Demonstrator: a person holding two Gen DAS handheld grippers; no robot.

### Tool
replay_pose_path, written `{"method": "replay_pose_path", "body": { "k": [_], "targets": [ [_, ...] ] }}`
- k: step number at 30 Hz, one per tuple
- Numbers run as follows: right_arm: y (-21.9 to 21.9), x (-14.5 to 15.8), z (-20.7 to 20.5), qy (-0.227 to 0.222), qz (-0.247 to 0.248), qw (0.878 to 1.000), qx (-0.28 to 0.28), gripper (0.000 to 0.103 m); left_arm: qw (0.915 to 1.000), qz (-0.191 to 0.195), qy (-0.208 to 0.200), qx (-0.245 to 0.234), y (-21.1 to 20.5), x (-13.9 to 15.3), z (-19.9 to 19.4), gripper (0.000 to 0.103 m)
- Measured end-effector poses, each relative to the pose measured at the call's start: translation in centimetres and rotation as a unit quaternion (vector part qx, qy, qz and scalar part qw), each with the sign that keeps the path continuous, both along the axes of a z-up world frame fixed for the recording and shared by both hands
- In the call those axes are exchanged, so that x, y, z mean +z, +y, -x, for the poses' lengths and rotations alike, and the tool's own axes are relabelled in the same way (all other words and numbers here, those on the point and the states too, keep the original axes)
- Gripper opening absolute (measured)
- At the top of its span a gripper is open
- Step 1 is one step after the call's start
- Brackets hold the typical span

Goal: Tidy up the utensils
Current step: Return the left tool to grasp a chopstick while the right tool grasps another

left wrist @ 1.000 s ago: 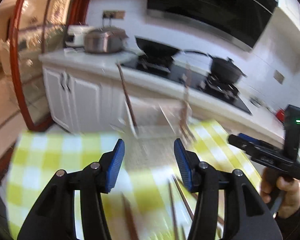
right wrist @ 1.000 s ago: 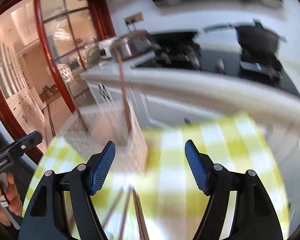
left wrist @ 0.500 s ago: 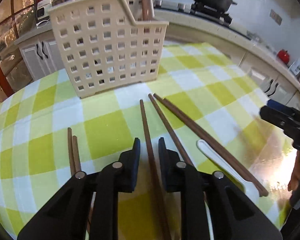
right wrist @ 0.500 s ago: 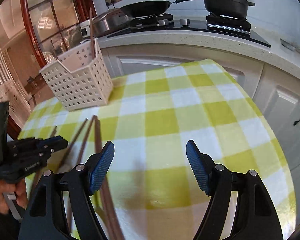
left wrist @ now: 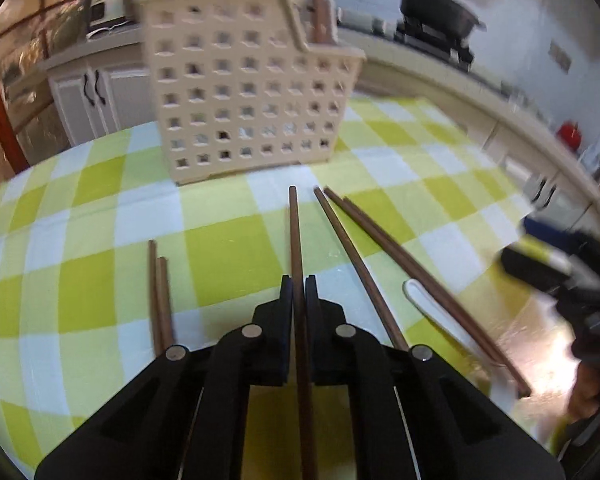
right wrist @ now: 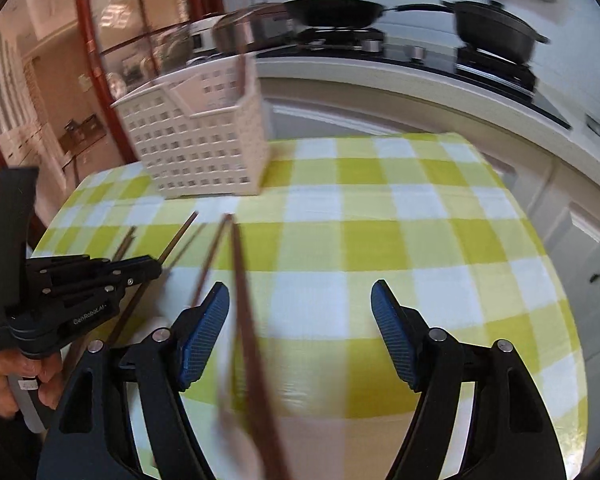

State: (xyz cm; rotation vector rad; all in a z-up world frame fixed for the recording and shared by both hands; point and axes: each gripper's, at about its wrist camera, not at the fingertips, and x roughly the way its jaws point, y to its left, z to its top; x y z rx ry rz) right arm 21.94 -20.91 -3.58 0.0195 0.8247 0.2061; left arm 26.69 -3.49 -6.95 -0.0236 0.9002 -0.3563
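Checked tablecloth [left wrist: 228, 248]: perforated utensil basket [left wrist: 244, 96], loose chopsticks, a white spoon [left wrist: 440, 316], probably. Left gripper [left wrist: 299, 284] pinches one chopstick [left wrist: 294, 232]. Right gripper [right wrist: 300, 316] spread wide, holding nothing.

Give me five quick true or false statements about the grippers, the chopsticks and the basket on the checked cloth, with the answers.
1. The left gripper is shut on a chopstick. True.
2. The right gripper holds a chopstick. False: its jaws are wide open and empty.
3. The basket lies on its side. False: it stands upright.
4. A chopstick stands in the basket. True.
5. A white spoon lies left of the held chopstick. False: it lies to the right.
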Motion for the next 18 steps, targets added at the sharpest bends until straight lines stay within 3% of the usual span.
{"method": "replay_pose_path", "body": {
  "k": [8, 18],
  "targets": [
    [5.8, -1.2, -2.0, 0.035, 0.031, 0.998, 0.036, 0.039, 0.9978, 0.057, -0.022, 0.024, 3.7, 1.9, 1.4, 0.006],
    [8.8, -2.7, -3.3, 0.061, 0.057, 0.995, 0.051, 0.027, 0.9968, 0.072, -0.028, 0.018, 4.1, 2.4, 1.9, 0.006]
  ]
}}
